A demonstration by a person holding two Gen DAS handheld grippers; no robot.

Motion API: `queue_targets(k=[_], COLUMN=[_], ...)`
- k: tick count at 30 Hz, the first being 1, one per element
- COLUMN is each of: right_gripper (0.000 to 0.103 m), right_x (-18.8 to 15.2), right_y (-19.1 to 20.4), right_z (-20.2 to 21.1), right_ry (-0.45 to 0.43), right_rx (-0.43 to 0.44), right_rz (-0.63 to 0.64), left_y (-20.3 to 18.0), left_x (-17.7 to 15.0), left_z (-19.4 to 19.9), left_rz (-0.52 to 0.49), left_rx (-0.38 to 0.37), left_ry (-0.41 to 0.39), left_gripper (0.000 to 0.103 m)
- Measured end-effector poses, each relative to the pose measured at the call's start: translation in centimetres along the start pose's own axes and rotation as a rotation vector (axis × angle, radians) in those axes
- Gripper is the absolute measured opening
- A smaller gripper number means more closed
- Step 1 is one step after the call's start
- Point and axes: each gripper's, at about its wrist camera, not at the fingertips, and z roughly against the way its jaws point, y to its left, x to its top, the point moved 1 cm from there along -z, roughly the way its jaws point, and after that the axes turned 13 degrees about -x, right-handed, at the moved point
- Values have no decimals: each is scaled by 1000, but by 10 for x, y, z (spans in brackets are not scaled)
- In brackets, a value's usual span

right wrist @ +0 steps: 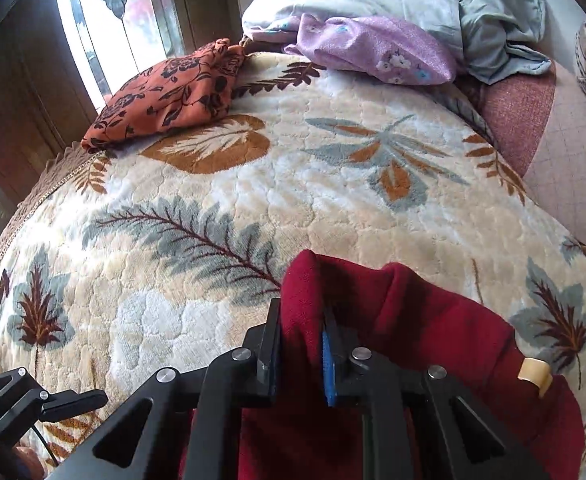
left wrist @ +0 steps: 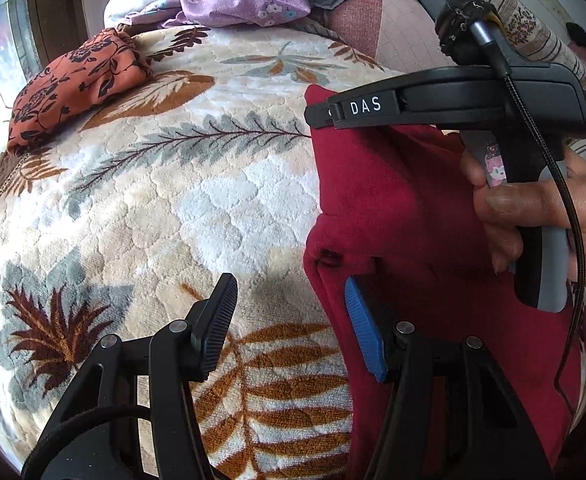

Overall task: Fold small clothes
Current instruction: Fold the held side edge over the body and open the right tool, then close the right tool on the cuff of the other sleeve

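A dark red garment (left wrist: 405, 208) lies bunched on the leaf-patterned blanket (left wrist: 197, 184) at the right. My left gripper (left wrist: 293, 320) is open, its blue finger (left wrist: 363, 332) resting against the garment's left edge, its black finger (left wrist: 217, 316) over bare blanket. My right gripper (left wrist: 321, 114) is seen from the side, reaching over the garment's far corner. In the right wrist view my right gripper (right wrist: 299, 344) is shut on a raised fold of the red garment (right wrist: 413, 328). A cream tag (right wrist: 535, 374) shows on the garment's right side.
A folded orange floral cloth (right wrist: 165, 96) lies at the blanket's far left by the window (right wrist: 105, 20). A purple floral cloth (right wrist: 373, 48) and grey-blue bedding (right wrist: 489, 16) lie at the far side. A pink cushion (right wrist: 541, 136) sits at the right.
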Motion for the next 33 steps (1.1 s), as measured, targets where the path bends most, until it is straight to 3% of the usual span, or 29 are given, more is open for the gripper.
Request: queue_targets(k=[3, 9, 12, 13, 14, 15, 18, 20, 23, 24, 27, 28, 33], right_gripper=[12, 12, 16, 27, 46, 52, 54, 54, 51, 50, 48, 48, 48], right_x=[12, 16, 10, 7, 3, -3, -24, -42, -68, -74, -87, -88, -96], right_y=[1, 8, -6, -12, -19, -28, -44, -49, -51, -53, -56, -56, -63], right_z=[2, -31, -13, -2, 11, 27, 57, 62, 53, 45, 17, 17, 49], right_ry=[-28, 3, -1, -6, -22, -51, -99, -74, -58, -11, 51, 25, 15], right_rx=[93, 74, 134, 144, 138, 107, 61, -5, -121, -143, -174, -187, -204], right_rz=[-76, -154, -225, -239, -249, -257, -256, -247, -229, -232, -234, -234, -231], left_y=[10, 17, 8, 4, 1, -2, -7, -8, -2, 2, 6, 5, -6], left_x=[3, 11, 15, 17, 19, 21, 25, 26, 24, 23, 22, 22, 23], left_z=[10, 17, 22, 23, 23, 21, 10, -3, -25, -28, -27, -25, -9], left_rz=[26, 65, 42, 33, 26, 22, 30, 33, 44, 65, 91, 86, 57], left_rx=[15, -9, -45, -54, -62, -67, -71, -41, 65, 56, 38, 42, 23], left_ry=[-35, -88, -121, -134, -145, -150, -139, -105, -29, -25, -26, -28, -72], left_gripper=[56, 56, 56, 56, 56, 56, 56, 56, 57, 58, 58, 58, 58])
